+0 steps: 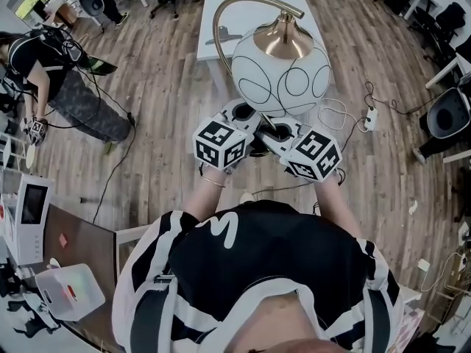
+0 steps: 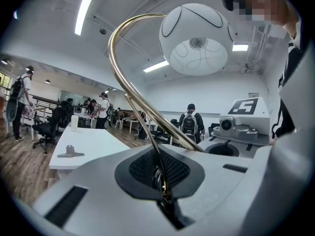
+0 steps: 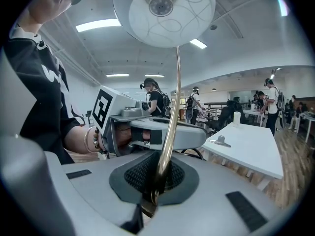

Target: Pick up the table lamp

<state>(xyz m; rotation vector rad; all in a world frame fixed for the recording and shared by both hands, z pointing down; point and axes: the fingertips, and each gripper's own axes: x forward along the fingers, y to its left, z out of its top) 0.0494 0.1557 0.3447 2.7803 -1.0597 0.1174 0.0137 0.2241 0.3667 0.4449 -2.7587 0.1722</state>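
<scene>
1. brass stem (image 3: 174, 97) of the table lamp (image 1: 280, 68) is pinched twice. your left gripper (image 2: 161, 188) and right gripper (image 3: 153, 188) each have their jaws pressed together on the rod, low down.
2. the lamp hangs in the air just off the near end of the white table (image 1: 221, 20). its globe shade (image 2: 194, 41) touches nothing.
3. judgement: the lift looks done or nearly so, and the shade makes the load top-heavy. squeeze evenly, move both hands as one, and hold the stem upright so it cannot swivel in the pads.
4. a white cable (image 1: 335, 112) lies on the floor beside the table. i cannot tell whether it is the lamp's, so mind it anyway.
5. writing: none legible. the shade bears only black looping lines, and the gripper cubes bear square markers with no brand.
</scene>
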